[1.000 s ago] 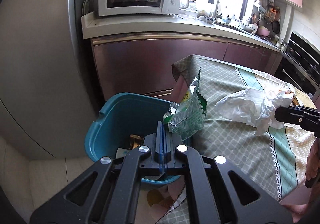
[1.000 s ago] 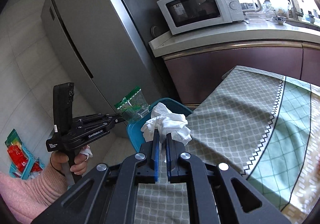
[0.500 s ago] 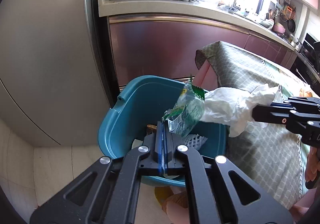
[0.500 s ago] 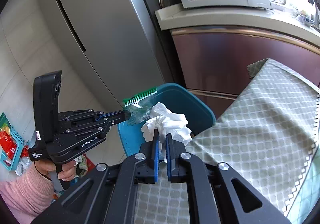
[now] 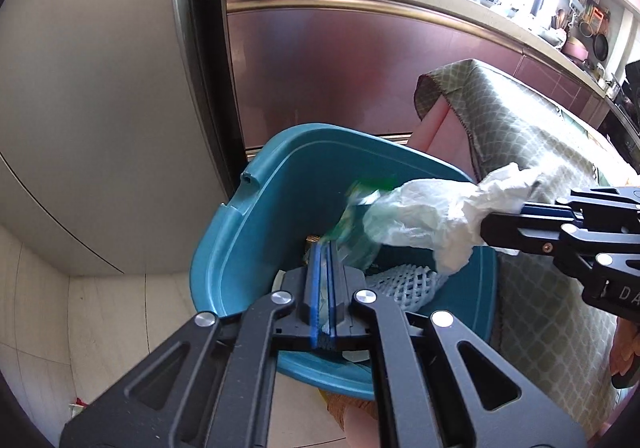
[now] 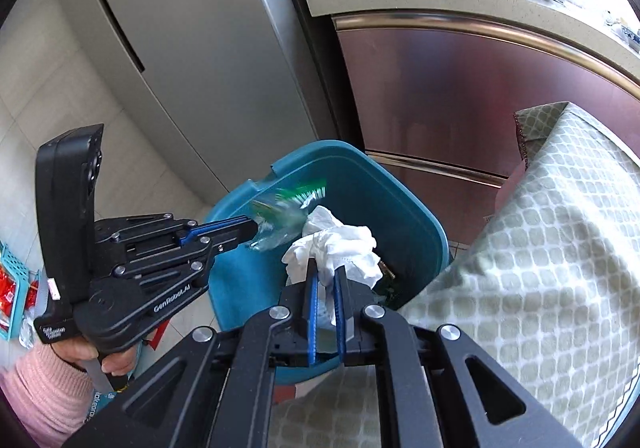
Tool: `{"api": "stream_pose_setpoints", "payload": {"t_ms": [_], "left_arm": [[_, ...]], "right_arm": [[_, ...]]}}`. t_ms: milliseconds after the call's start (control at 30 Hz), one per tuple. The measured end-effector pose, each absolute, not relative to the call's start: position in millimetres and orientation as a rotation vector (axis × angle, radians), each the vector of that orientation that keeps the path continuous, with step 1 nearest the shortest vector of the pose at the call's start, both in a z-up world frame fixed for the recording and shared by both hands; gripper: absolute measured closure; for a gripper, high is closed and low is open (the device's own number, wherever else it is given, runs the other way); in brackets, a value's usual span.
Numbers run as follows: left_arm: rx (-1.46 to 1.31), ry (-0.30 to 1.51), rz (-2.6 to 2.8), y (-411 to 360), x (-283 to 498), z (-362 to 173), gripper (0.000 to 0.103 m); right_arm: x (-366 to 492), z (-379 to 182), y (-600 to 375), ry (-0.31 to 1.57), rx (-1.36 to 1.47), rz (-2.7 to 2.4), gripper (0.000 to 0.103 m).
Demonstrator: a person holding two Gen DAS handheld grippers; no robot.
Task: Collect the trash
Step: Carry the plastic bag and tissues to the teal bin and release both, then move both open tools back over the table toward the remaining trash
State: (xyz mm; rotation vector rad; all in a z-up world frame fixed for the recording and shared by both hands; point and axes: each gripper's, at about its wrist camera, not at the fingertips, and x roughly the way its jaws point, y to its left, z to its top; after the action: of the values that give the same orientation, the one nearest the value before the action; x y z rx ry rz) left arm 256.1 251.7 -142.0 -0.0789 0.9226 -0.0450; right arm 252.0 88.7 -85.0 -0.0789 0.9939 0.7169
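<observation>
A teal trash bin (image 5: 248,208) stands on the floor beside the table. My left gripper (image 5: 325,244) is over its opening, shut on a green-and-clear snack wrapper (image 5: 352,220), which is blurred. In the right wrist view that left gripper (image 6: 256,226) comes in from the left with the wrapper (image 6: 288,204) above the bin (image 6: 424,216). My right gripper (image 6: 326,268) has a crumpled white tissue (image 6: 340,244) between its pads; its jaws are opening slightly, and the tissue still sticks out from the tips. From the left wrist view the right gripper (image 5: 486,224) holds the tissue (image 5: 424,216) over the bin's right rim.
White foam netting (image 5: 404,284) and other scraps lie inside the bin. A table with a green patterned cloth (image 6: 540,248) is on the right, touching the bin. A grey fridge (image 5: 100,88) and maroon cabinets (image 5: 360,68) stand behind. A hand in a pink sleeve (image 6: 40,380) grips the left tool.
Both grippers have moved from over the table's edge down toward the bin's opening. The wrapper and the tissue now hang above the bin's inside, close together. The right pads stand slightly wider.
</observation>
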Motion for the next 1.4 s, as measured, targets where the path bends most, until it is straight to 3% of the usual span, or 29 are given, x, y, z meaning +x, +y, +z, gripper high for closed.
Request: {"api": "stream_pose_setpoints", "payload": {"t_ms": [300, 667, 833, 1133, 1400], "left_arm": [[-0.083, 0.94, -0.05, 246, 268, -147, 0.093], [-0.102, 0.872, -0.082, 239, 250, -124, 0.087], [-0.103, 0.804, -0.128, 227, 236, -102, 0.078], [-0.069, 0.708, -0.284, 167, 213, -63, 0.07], [-0.01, 0.688, -0.444, 86, 208, -47, 0.068]], "right_arm": [[270, -94, 92, 1.038, -0.061, 0.688, 0.079], [256, -87, 63, 0.996, 0.016, 0.696, 0.076], [237, -75, 37, 0.95, 0.048, 0.708, 0.07], [203, -49, -36, 0.844, 0.158, 0.647, 0.069], [172, -38, -117, 0.776, 0.235, 0.517, 0.068]]}}
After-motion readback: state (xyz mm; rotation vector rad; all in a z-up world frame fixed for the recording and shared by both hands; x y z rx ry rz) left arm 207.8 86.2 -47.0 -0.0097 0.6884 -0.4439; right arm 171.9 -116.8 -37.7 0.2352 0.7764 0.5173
